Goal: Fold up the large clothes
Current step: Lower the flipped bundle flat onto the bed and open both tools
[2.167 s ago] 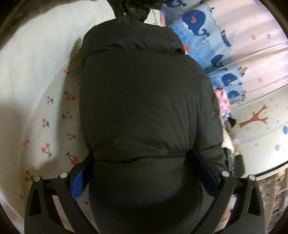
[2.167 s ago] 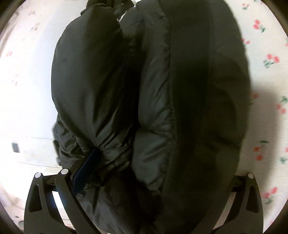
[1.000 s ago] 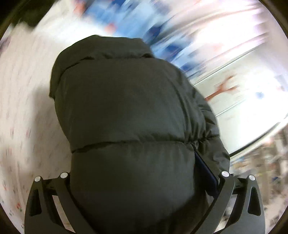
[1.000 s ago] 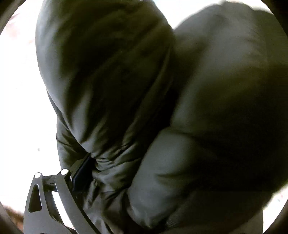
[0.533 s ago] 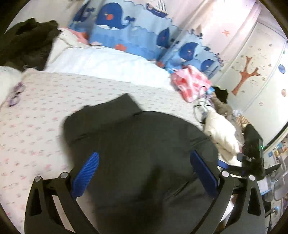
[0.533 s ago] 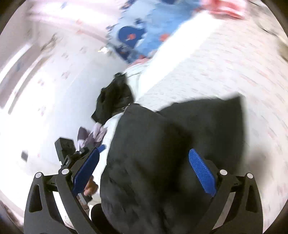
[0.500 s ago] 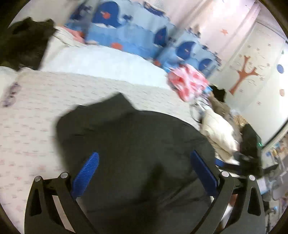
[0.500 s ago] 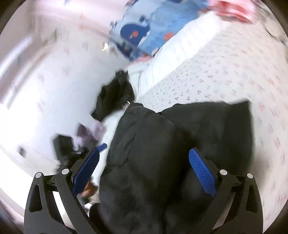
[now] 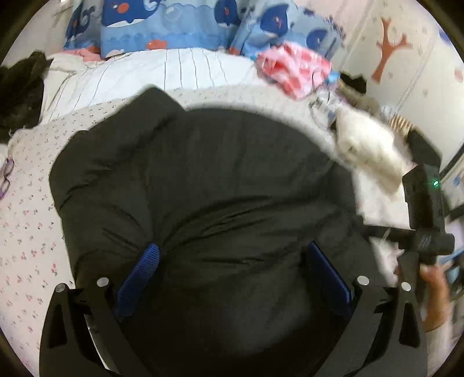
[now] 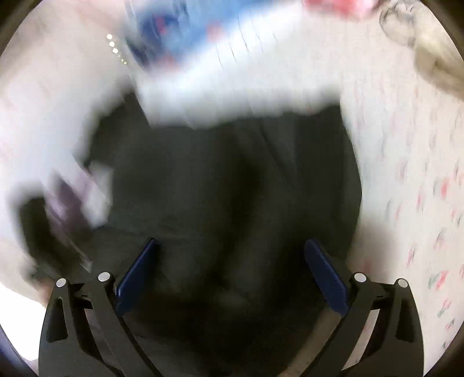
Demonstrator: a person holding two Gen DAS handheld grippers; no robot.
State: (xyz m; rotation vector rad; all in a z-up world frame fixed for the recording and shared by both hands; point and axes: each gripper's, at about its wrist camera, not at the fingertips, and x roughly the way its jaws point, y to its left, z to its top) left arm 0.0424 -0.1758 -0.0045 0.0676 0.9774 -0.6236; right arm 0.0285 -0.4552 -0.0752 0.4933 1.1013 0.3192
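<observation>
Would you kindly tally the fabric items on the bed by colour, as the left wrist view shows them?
Black: 2, the folded puffer jacket and a dark garment at the far left edge.
Blue whale-print: 2, pillow and pillow.
Pink and red: 1, a crumpled cloth.
White fluffy: 1, a bundle.
Total: 6.

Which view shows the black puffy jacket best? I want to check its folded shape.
The left wrist view: the black puffy jacket is sharp there, lying bunched on the floral bedsheet between the open left gripper. The right wrist view shows the jacket only as a motion-blurred dark mass.
</observation>
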